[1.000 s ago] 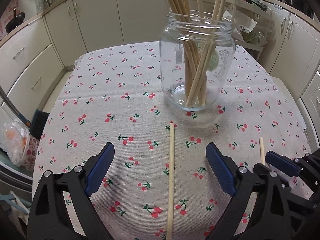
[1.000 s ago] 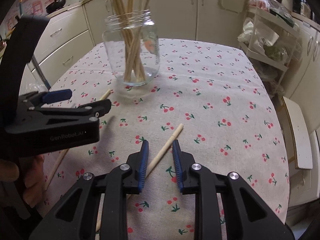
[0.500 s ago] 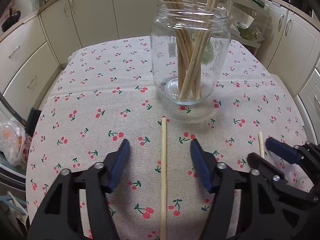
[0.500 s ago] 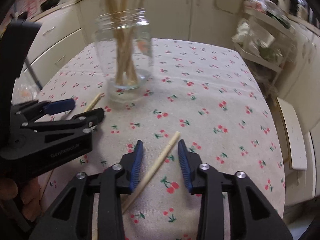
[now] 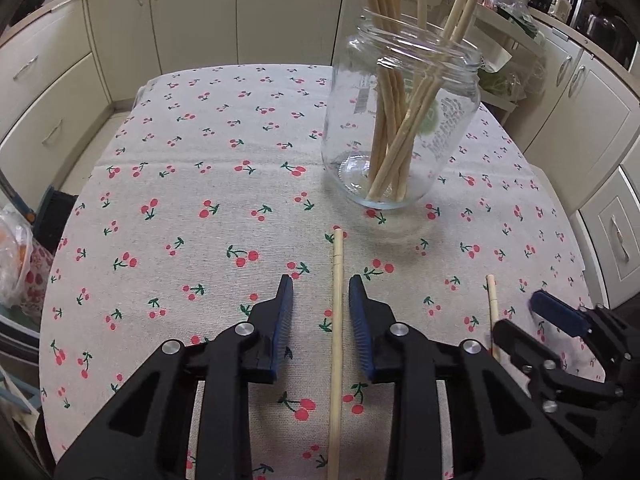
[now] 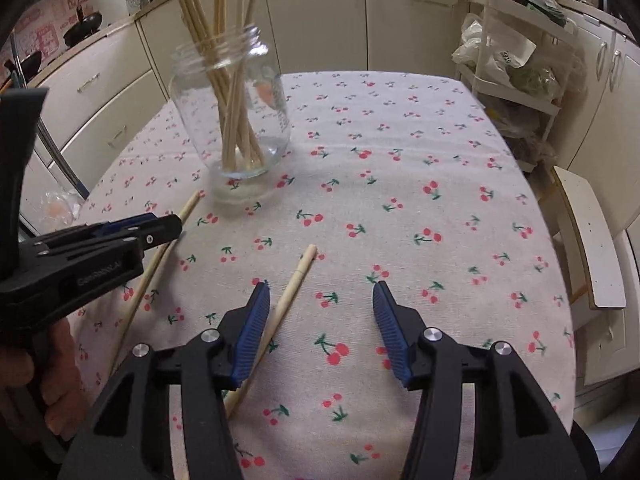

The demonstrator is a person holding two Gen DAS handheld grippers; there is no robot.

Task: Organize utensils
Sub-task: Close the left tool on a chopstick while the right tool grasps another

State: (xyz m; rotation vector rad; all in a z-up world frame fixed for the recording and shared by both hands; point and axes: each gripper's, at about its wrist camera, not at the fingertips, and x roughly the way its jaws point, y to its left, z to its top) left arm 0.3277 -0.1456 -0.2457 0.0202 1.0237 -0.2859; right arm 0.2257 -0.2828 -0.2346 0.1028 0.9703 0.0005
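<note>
The left gripper [image 5: 320,292] straddles a chopstick [image 5: 337,320], fingers narrowed but not touching. The right gripper [image 6: 320,300] gapes wide beside another chopstick [image 6: 290,300].

Two fisheye cameras sit low over a table with a cherry-print cloth [image 5: 192,184], each just behind its own gripper and looking forward along the fingers and down at the cloth. The left camera faces the glass jar [image 5: 400,128] close ahead and catches the right gripper [image 5: 524,316] at its lower right edge. The right camera stands further from the jar [image 6: 232,116], seeing it up and to the left, with the left gripper [image 6: 160,224] at its left edge; both views share the jar, the cloth and the cream cabinets [image 6: 320,12] behind.
</note>
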